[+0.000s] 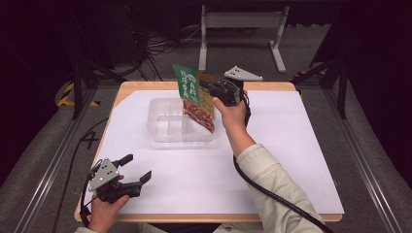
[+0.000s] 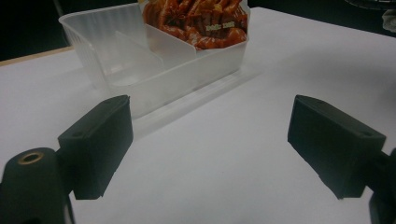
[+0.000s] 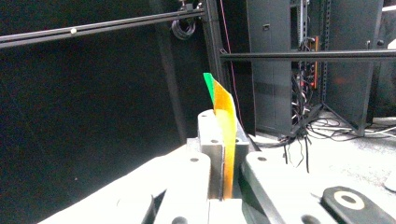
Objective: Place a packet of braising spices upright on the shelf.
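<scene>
Green-orange snack bag [image 1: 197, 97] — clear tray [image 1: 167, 127].

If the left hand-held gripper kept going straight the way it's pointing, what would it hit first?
Probably the clear divided tray; the left hand-held gripper has open jaws aimed at its near wall over bare white paper.

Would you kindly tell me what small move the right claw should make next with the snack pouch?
Probably lower it a little further: the right claw grips the green and red snack pouch by its top edge, and its bottom already dips into the clear plastic divided tray.
</scene>
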Demonstrator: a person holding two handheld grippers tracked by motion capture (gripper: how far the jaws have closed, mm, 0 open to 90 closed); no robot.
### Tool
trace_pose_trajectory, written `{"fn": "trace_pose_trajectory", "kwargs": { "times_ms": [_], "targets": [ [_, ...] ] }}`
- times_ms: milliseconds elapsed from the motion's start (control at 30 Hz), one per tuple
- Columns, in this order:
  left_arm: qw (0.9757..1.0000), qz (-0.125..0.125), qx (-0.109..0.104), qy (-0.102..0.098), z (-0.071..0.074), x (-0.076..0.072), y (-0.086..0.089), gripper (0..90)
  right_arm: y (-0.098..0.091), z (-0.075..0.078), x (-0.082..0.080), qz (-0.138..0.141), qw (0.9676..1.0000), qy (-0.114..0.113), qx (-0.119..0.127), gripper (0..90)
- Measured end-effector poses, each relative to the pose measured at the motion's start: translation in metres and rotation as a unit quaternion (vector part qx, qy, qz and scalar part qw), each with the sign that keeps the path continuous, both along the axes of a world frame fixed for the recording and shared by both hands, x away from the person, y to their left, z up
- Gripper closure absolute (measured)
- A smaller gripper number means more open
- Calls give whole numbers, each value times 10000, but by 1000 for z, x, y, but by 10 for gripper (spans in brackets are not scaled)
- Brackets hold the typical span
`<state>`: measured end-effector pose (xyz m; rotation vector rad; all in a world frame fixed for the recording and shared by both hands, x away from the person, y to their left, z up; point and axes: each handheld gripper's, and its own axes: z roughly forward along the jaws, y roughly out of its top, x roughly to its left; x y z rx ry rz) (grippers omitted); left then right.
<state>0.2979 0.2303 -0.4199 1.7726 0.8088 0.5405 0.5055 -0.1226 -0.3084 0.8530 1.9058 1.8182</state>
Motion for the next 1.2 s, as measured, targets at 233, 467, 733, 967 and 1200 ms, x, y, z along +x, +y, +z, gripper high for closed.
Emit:
{"fn": "trace_pose_trajectory", "kwargs": {
  "times_ms": [233, 467, 733, 967, 1200],
  "targets": [
    [10000, -9, 15, 6, 0, 1, -1, 149, -6, -8, -5, -3, 9999, 62, -82, 900],
    [10000, -32, 64, 16, 0, 2, -3, 149, -14, -10, -12, -42, 9998, 144, -163, 898],
    [10000, -57, 72, 17, 0, 3, -6, 149, -26, -10, -14, -70, 9995, 227, -193, 793],
    [9999, -67, 75, 28, 0, 4, -6, 149, -24, -7, -15, 0, 9991, 260, -330, 532],
    [9999, -88, 78, 33, -1, 5, -6, 149, -26, -3, -19, 44, 9992, 205, -343, 405]
  ]
}}
